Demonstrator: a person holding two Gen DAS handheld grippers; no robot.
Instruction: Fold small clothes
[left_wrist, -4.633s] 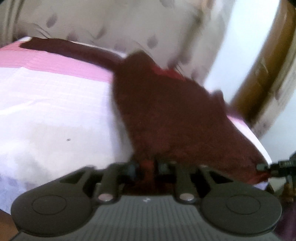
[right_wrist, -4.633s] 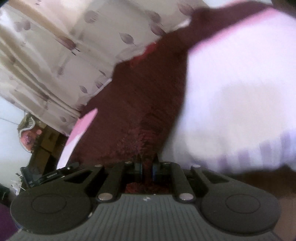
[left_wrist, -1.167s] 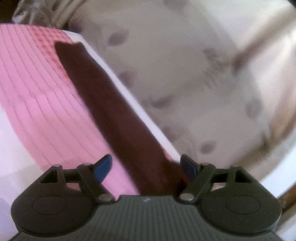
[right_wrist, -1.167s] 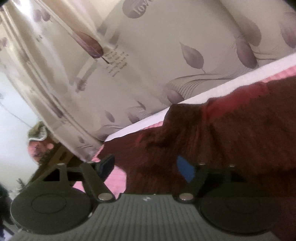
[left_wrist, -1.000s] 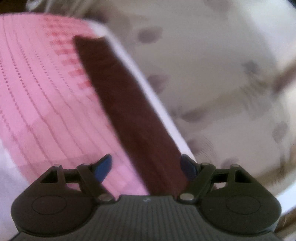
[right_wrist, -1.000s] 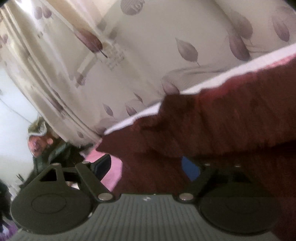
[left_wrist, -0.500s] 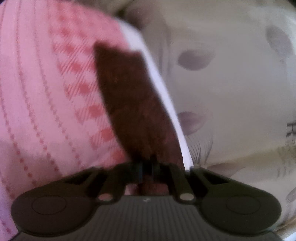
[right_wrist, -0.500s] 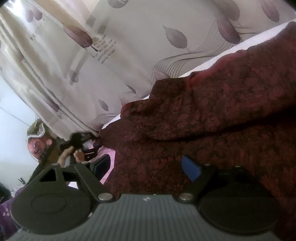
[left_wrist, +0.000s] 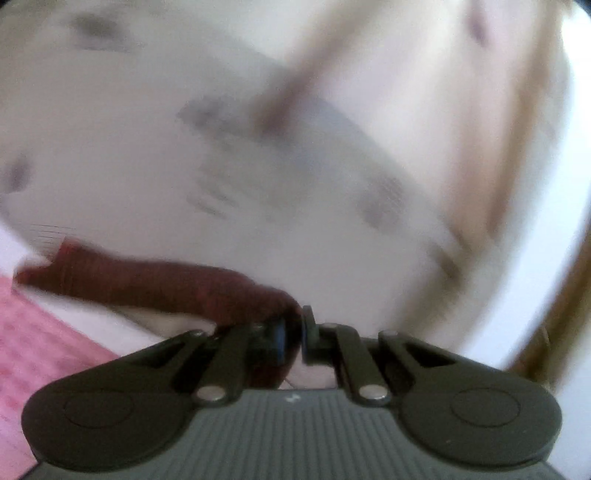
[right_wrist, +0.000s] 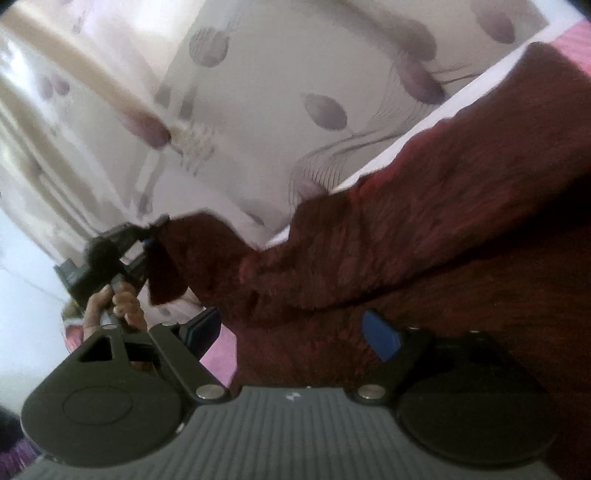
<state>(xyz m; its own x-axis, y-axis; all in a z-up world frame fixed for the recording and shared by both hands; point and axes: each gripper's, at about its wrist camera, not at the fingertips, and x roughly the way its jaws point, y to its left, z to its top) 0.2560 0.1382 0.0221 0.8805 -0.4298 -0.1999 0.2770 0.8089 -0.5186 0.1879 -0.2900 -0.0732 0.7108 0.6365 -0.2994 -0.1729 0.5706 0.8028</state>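
A dark maroon garment lies on the pink-and-white bed. My left gripper is shut on one end of its long strip and holds it lifted off the bed; the left wrist view is blurred. In the right wrist view the left gripper shows at the left, pinching the raised end of the strip. My right gripper is open, its blue-padded fingers spread just above the garment, holding nothing.
A cream curtain with purple leaf print hangs close behind the bed's far edge. The pink checked bedsheet shows at the lower left. A brown wooden frame stands at the far right.
My left gripper closed on the strip and has lifted it up and swung toward the curtain. My right gripper stays open over the garment, barely moved.
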